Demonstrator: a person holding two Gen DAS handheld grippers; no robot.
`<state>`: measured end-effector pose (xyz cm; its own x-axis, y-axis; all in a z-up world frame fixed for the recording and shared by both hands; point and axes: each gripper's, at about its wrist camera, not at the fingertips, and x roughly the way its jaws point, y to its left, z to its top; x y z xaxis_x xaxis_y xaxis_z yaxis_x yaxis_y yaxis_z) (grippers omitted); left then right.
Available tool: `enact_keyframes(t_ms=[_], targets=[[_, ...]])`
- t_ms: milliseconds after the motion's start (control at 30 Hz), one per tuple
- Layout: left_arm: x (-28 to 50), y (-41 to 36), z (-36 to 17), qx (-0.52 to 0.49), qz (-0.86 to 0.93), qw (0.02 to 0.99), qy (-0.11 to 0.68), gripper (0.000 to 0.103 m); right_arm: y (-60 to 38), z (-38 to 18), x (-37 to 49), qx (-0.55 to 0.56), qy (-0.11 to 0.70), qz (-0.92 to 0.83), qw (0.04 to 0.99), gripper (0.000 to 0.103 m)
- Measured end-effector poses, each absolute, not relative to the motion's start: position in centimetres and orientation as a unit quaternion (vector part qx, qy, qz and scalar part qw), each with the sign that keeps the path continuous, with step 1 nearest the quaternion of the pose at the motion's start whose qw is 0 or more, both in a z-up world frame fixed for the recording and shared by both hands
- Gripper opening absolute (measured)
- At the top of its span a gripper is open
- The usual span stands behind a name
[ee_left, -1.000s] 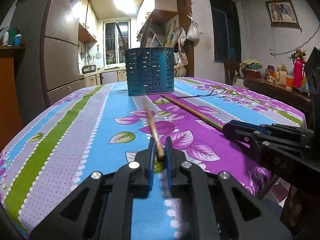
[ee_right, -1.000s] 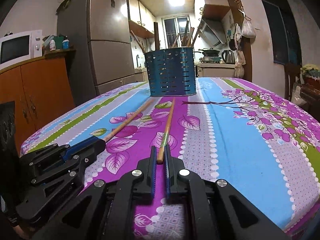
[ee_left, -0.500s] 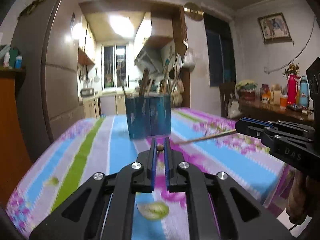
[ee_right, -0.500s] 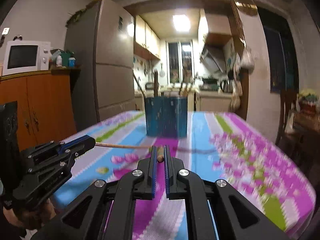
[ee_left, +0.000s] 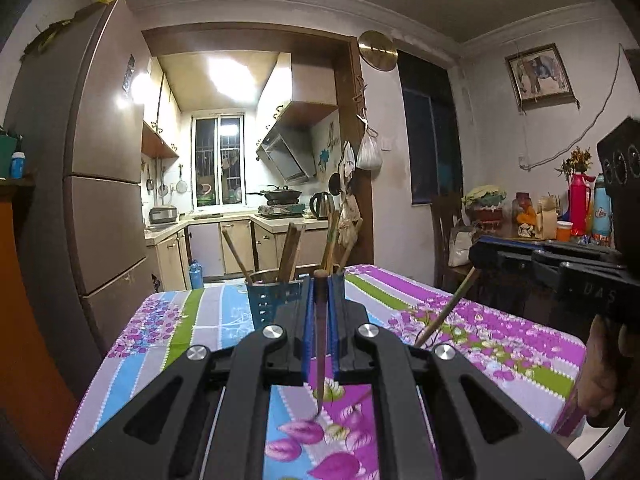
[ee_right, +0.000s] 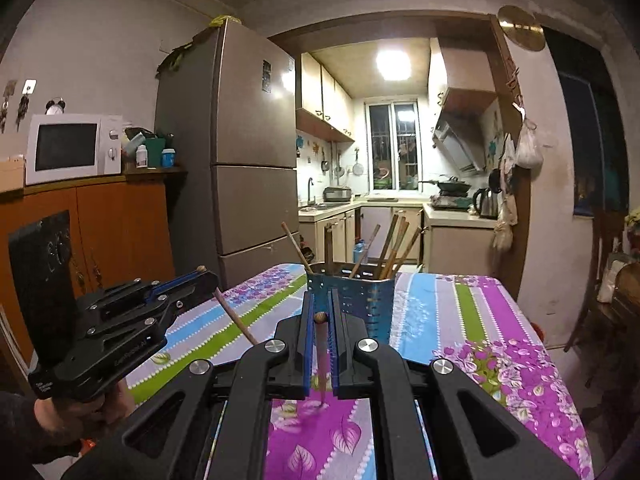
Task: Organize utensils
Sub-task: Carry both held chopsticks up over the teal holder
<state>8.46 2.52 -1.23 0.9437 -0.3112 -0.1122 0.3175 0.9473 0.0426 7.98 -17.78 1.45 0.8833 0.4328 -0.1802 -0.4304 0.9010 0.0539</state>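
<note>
My left gripper point(ee_left: 320, 280) is shut on a wooden chopstick point(ee_left: 320, 340) that hangs tip down above the table. My right gripper point(ee_right: 320, 316) is shut on a second wooden chopstick point(ee_right: 321, 360), also tip down. A blue perforated utensil holder point(ee_left: 272, 300) with several chopsticks in it stands ahead at the table's far end; it also shows in the right wrist view point(ee_right: 360, 300). Each gripper shows in the other's view, the right one point(ee_left: 560, 276) at right with its chopstick point(ee_left: 444, 312), the left one point(ee_right: 132, 316) at left with its chopstick point(ee_right: 236, 316).
The table carries a striped floral cloth point(ee_left: 500, 340) in purple, blue and green. A tall fridge point(ee_right: 248, 160) and an orange cabinet point(ee_right: 100, 220) with a microwave point(ee_right: 68, 148) stand to the left. A dark side table point(ee_left: 560, 240) with flasks stands to the right.
Both grippers have lifted their chopsticks off the tablecloth and raised them high. The chopsticks have swung from lying flat to hanging tip down. The holder now sits lower in both views.
</note>
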Motion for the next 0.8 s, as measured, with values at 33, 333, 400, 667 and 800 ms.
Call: enact_keyframes(t_ms=[33,333,400,667,800], targets=[[8.8,2.5,-0.7,0.028,-0.161,0.985,0.054,0.005,-17.9,1.7,8.3,0.005,0.096,0.223,0.97,0.008],[10.1,2.7,2.4,0.025,-0.171,0.983,0.057,0.005,-18.0,4.5,10.1,-0.004,0.099,0.228,0.968,0.008],[10.5,2.7,3.0,0.026,-0.175,0.982,0.061,0.005,-18.1,5.3,10.4,-0.006,0.096,0.228,0.969,0.008],[11.7,3.7,5.4,0.019,-0.177,0.982,0.07,0.005,-19.1,8.7,11.9,-0.001,0.079,0.229,0.97,0.008],[12.4,4.0,7.3,0.024,-0.173,0.982,0.066,0.005,-19.6,10.6,13.2,0.003,0.065,0.232,0.97,0.008]])
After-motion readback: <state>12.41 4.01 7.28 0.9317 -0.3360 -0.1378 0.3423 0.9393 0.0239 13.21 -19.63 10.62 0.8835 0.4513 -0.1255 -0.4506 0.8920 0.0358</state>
